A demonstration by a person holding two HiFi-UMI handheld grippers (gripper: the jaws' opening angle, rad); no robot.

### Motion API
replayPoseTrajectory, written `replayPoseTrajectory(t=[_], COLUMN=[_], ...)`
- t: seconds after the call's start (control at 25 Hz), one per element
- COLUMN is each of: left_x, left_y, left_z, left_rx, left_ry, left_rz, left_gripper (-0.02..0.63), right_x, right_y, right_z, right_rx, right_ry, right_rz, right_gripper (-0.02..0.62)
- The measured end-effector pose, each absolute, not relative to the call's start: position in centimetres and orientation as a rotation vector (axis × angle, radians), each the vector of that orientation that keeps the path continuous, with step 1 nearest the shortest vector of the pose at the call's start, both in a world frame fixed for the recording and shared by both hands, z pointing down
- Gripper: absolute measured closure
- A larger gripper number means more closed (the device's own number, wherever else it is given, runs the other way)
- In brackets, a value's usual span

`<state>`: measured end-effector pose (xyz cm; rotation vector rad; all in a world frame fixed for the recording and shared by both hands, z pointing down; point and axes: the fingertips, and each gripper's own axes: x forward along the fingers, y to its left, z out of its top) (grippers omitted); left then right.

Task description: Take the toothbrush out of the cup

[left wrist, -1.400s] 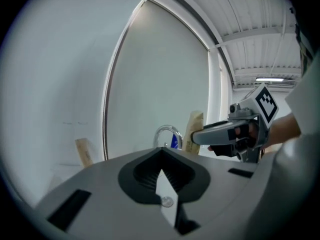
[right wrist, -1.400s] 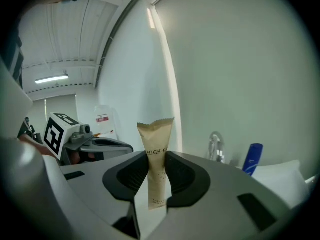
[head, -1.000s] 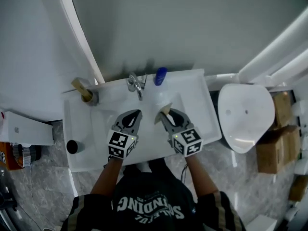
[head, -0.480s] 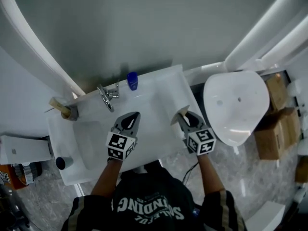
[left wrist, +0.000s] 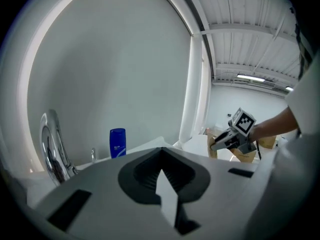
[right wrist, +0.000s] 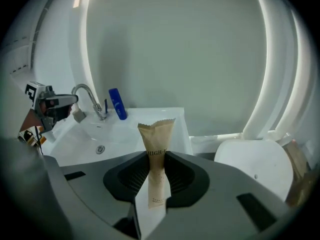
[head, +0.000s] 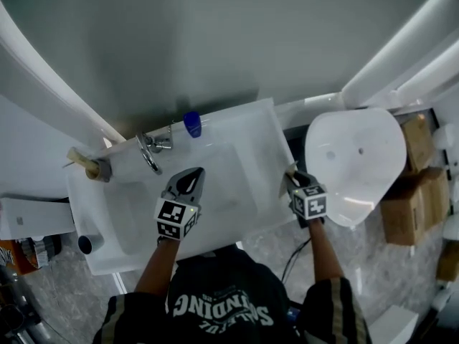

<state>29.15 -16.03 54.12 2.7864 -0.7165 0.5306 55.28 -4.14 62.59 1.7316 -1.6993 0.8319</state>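
Toothbrush [right wrist: 156,134] out of the cup, in the right gripper [head: 292,182]
The right gripper was clamped low on the tan paper-wrapped toothbrush, jaws just tightened, keeping it upright, likely for a steady carry, over the right edge of the sink [head: 267,138]. The left gripper [head: 193,175] was closed and empty above the sink. What the dark cup [head: 87,244] held was unclear. The grey cup [head: 101,169] behind it held another tan packet [head: 80,157].

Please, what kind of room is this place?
Most likely a bathroom: a white ceramic washbasin with a curved chrome tap, a white toilet close beside it, and a blue plastic bottle standing at the basin's back edge.
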Motion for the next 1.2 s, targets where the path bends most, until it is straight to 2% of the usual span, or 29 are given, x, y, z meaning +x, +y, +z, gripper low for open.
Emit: replayPoseTrajectory(t=[0.76, 0.92, 1.04, 1.2], left_x=[22.2, 20.7, 19.8, 18.9], left_y=[-17.6, -17.3, -17.1, -17.1], left_z=[55.0, 55.4, 55.5, 55.1], left_rx=[2.641, 2.622, 2.617, 2.629], left_ry=[-0.989, -1.014, -1.016, -1.014], left_rz=[0.554, 0.565, 0.571, 0.566], left_gripper=[0.609, 0.609, 0.609, 0.609], right_x=[59.3, 56.6, 56.0, 58.7], right_y=[-8.9, -8.5, -8.3, -9.4], right_z=[76.5, 76.8, 76.2, 74.5], right_rx=[1.548, 1.492, 1.509, 1.626], right_ry=[-1.473, -1.505, -1.511, -1.518], right_rz=[0.996, 1.065, 1.079, 0.909], right_gripper=[0.503, 0.501, 0.457, 0.431])
